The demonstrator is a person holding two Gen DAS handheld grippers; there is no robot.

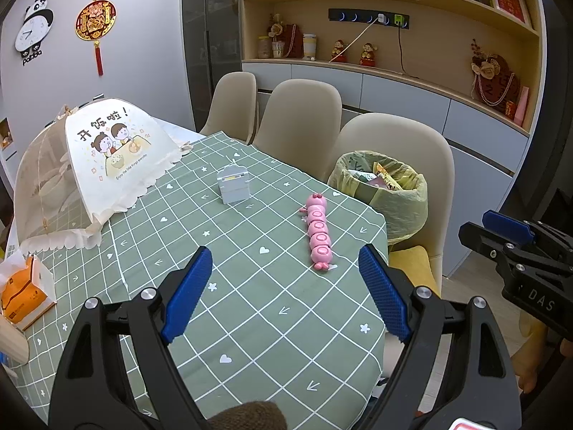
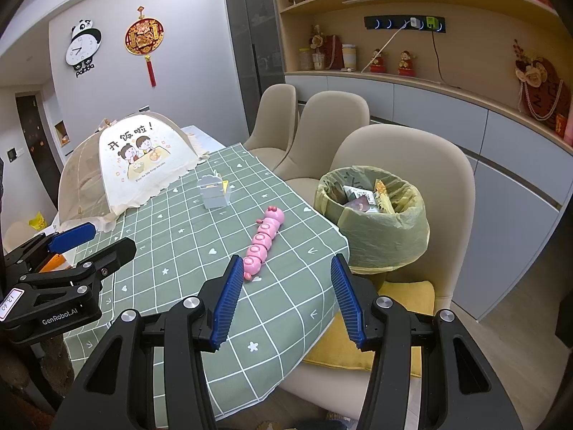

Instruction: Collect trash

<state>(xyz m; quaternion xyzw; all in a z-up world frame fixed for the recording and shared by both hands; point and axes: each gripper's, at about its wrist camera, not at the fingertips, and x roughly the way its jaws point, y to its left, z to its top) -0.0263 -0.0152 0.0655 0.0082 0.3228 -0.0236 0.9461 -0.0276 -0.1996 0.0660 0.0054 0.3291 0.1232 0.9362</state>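
Right wrist view shows the bin (image 2: 372,215) on a chair (image 2: 412,165) beside the table (image 2: 286,308), handy for dropping wrappers. Both the right gripper (image 2: 283,297) and left gripper (image 1: 283,290) hang spread wide, holding nothing.

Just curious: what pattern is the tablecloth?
Green tablecloth with a white grid, hearts and arrows; clearest in the left wrist view.

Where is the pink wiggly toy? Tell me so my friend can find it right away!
Look at the table with the green checked cloth, then go to the edge nearest the trash bin that sits on a beige chair. The pink caterpillar toy lies there flat on the cloth. It is the only pink, bumpy thing; the small grey box farther back is square and pale.
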